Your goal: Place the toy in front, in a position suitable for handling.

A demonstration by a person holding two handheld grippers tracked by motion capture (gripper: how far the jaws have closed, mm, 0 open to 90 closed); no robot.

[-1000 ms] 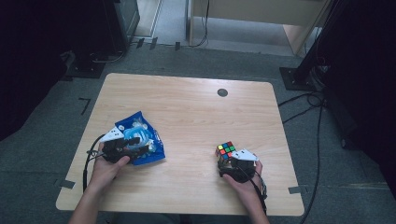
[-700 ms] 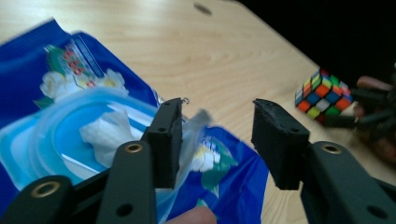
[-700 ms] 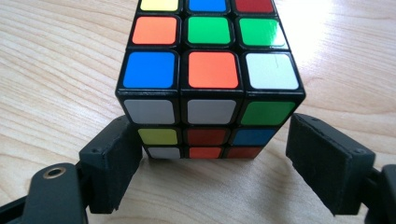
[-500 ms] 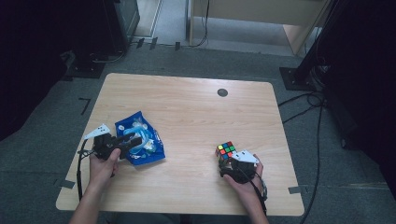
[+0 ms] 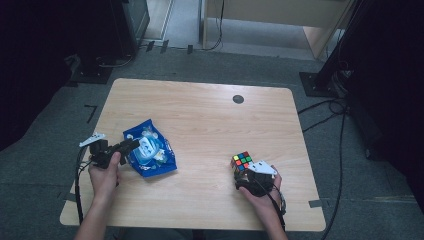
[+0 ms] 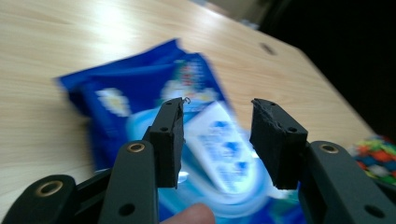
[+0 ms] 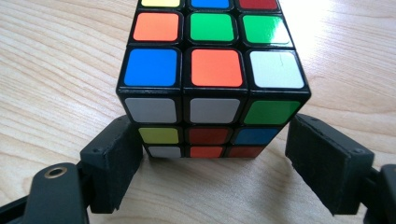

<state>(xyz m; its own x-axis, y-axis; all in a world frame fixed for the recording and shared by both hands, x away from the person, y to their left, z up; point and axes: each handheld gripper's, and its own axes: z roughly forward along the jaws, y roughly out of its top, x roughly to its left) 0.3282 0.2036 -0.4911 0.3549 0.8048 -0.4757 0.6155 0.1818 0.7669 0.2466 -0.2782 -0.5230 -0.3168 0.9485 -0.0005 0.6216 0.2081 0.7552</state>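
My left gripper [image 6: 217, 135] fingers open over blue snack bag [image 5: 150, 152] near worktop [image 5: 210, 125] left edge; slick film may slide; right gripper [image 7: 212, 163] fingers open, flanking cube [image 7: 212, 79], near front right corner; uneven closure may twist it.

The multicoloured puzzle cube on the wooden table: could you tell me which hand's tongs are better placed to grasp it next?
Right. The right tongs are open, their jaws flanking the multicoloured puzzle cube near its base. The left tongs are open over the blue plastic packet, well away.

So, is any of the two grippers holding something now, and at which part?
Nothing is held. The left gripper is open over the blue packet; the right gripper is open around the cube.
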